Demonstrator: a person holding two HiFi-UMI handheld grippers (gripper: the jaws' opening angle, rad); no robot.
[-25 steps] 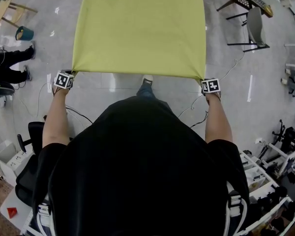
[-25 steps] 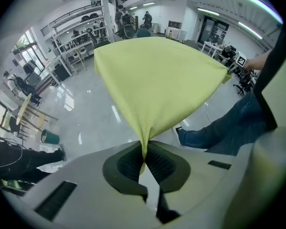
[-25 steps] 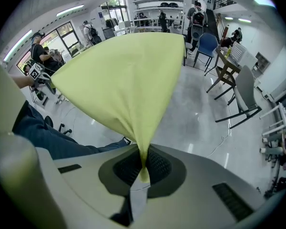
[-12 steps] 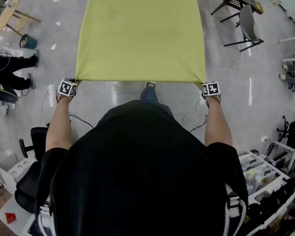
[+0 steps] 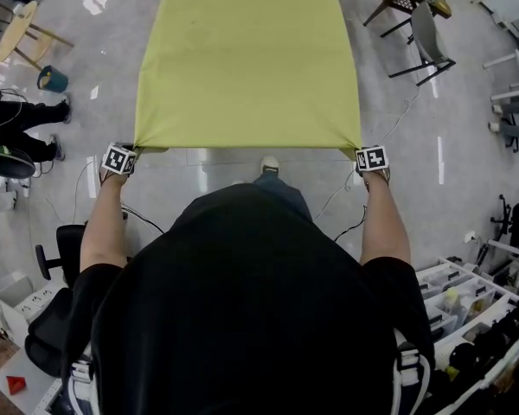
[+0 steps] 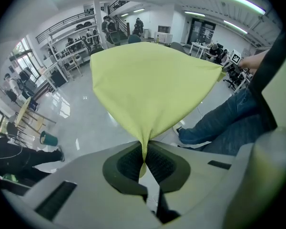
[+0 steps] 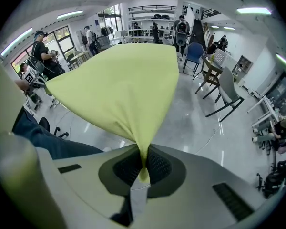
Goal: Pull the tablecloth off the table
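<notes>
A yellow-green tablecloth (image 5: 246, 54) stretches taut ahead of me, hanging in the air above the grey floor. Its near left corner is pinched in my left gripper (image 5: 131, 150), whose jaws are shut on the cloth (image 6: 148, 94) with the fabric bunched between the dark pads (image 6: 126, 163). My right gripper (image 5: 361, 149) is shut on the near right corner of the tablecloth (image 7: 124, 87), a small tail of fabric sticking out below the pads (image 7: 158, 165). The table under the far end is hidden by the cloth.
Chairs (image 5: 424, 37) stand at the far right, a small round table (image 5: 17, 31) and a teal bin (image 5: 52, 79) at the far left. A person (image 5: 17, 115) stands at the left edge. Cables (image 5: 346, 201) run over the floor; shelving (image 5: 476, 301) stands at my right.
Both grippers have moved back toward me with the corners still held, and the near edge of the cloth has come further over the floor. My foot has stepped back.
</notes>
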